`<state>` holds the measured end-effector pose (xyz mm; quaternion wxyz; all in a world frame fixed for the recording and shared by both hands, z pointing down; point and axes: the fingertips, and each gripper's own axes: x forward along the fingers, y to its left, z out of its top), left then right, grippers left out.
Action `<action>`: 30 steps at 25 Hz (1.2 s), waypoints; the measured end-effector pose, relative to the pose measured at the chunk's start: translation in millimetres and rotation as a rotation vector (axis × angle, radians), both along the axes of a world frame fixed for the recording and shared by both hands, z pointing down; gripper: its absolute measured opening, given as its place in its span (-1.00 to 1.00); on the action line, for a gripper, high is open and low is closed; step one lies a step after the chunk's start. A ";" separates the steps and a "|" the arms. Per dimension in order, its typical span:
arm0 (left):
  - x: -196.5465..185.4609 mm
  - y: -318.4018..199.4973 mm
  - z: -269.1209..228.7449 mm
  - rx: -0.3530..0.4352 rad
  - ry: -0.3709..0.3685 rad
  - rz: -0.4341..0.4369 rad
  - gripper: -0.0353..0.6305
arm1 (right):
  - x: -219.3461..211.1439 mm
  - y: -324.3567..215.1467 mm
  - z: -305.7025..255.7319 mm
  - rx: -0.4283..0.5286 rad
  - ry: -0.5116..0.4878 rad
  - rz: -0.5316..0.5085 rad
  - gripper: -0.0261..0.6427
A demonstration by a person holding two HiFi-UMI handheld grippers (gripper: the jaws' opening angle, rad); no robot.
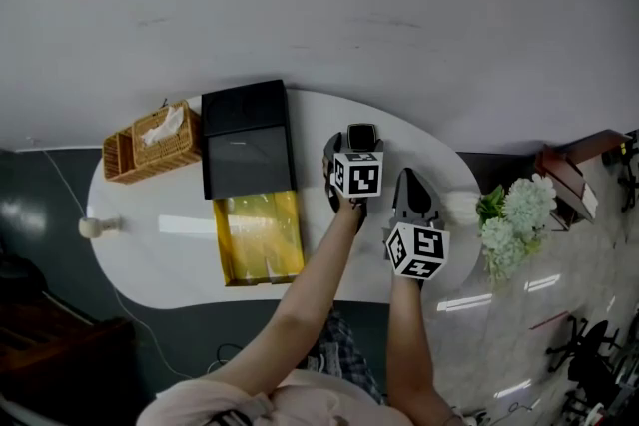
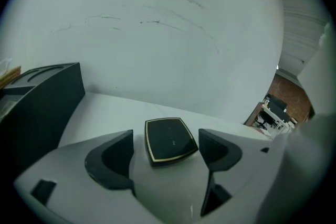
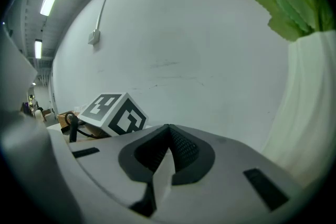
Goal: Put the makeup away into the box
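Far left on the white table point(image 1: 150, 249): a small pale thing point(image 1: 95, 226), too tiny to tell what. Next, a brown woven basket point(image 1: 150, 143) with a white tissue point(image 1: 165, 125) sticking out. Right up against the basket, a black box point(image 1: 247, 140), with a shiny yellow open part point(image 1: 258, 236) at its near end.

Right of the box, the left claw point(image 1: 349, 143), down at the table, jaws wide apart. Between them, flat on the table, a little black makeup case point(image 2: 169, 140) with a thin gold edge. A gap on each side, so not touched by either jaw. Near the box but outside it.

Then the right claw point(image 1: 411, 183), just beside the left one. Jaws pressed tight together, with nothing in between.

Far right, by the table's end, a bunch of white flowers point(image 1: 514, 214) with green leaves.
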<state>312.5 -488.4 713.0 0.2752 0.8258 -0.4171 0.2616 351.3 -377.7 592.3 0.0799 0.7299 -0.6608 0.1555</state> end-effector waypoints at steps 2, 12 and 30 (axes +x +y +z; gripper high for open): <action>2.4 -0.8 2.5 0.007 -0.034 0.002 0.24 | 1.2 1.1 1.2 -0.004 -0.001 -0.001 -0.88; 1.3 0.1 4.8 0.037 -0.113 0.025 0.14 | 4.2 14.3 3.8 -0.017 -0.001 0.005 -0.88; -98.7 45.7 -181.2 0.283 0.096 -0.010 0.12 | -43.4 25.4 -56.8 0.062 -0.001 -0.064 -0.88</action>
